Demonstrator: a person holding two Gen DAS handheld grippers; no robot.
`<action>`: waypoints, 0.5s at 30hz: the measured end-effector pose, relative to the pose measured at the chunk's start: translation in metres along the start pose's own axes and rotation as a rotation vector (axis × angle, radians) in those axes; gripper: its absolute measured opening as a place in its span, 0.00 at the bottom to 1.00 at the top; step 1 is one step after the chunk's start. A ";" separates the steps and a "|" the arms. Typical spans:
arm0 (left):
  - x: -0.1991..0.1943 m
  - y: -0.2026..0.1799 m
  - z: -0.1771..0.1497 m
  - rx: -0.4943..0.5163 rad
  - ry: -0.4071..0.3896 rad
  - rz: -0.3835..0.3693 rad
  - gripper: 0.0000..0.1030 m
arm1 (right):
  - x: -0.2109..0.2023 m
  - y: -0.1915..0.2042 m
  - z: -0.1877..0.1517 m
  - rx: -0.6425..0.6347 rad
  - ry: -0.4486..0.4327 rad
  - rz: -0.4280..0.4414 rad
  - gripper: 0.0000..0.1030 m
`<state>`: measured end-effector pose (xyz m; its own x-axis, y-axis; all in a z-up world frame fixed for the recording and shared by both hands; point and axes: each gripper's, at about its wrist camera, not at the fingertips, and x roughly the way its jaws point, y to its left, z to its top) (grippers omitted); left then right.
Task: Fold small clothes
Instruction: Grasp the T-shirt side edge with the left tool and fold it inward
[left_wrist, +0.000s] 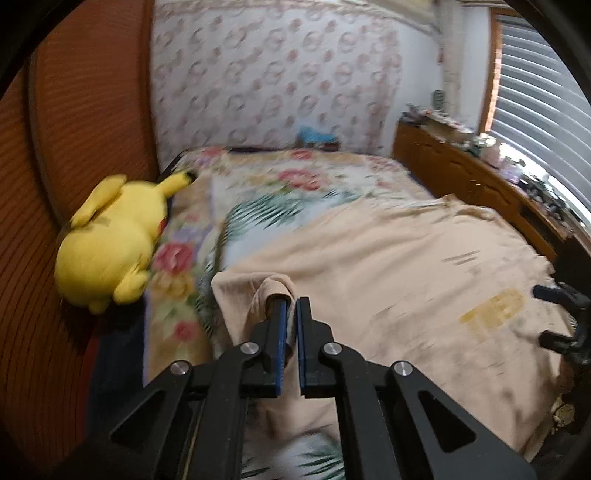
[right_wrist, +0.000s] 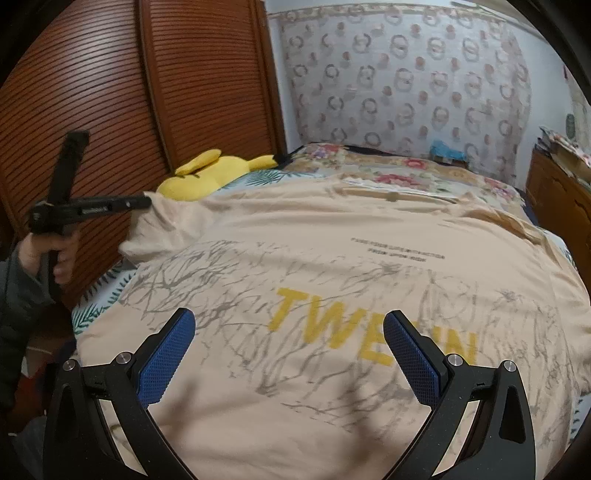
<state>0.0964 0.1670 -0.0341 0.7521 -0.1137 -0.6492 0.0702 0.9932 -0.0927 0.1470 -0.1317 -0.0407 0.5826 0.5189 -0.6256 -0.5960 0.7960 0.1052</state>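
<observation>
Beside the yellow plush toy (left_wrist: 110, 243), the left gripper (left_wrist: 291, 306) pinches the sleeve (left_wrist: 240, 295) of the beige shirt (right_wrist: 332, 258), which is spread across the bed (right_wrist: 406, 173). A smooth carry inward should keep it flat. The right gripper (right_wrist: 290, 350) hovers spread, empty, over the print.

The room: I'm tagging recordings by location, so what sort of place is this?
Most likely a home bedroom: a bed with floral bedding, a yellow plush toy lying on it, and a cluttered wooden dresser beside a shuttered window.
</observation>
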 end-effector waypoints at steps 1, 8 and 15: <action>0.000 -0.009 0.006 0.014 -0.004 -0.019 0.01 | -0.002 -0.004 0.001 0.007 -0.006 -0.006 1.00; 0.011 -0.081 0.031 0.110 0.009 -0.140 0.03 | -0.020 -0.031 -0.001 0.065 -0.037 -0.045 1.00; 0.006 -0.102 0.025 0.134 0.005 -0.148 0.15 | -0.024 -0.046 -0.006 0.092 -0.034 -0.069 1.00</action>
<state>0.1103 0.0652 -0.0094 0.7238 -0.2582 -0.6399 0.2661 0.9601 -0.0863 0.1576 -0.1823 -0.0351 0.6394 0.4711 -0.6077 -0.5016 0.8546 0.1347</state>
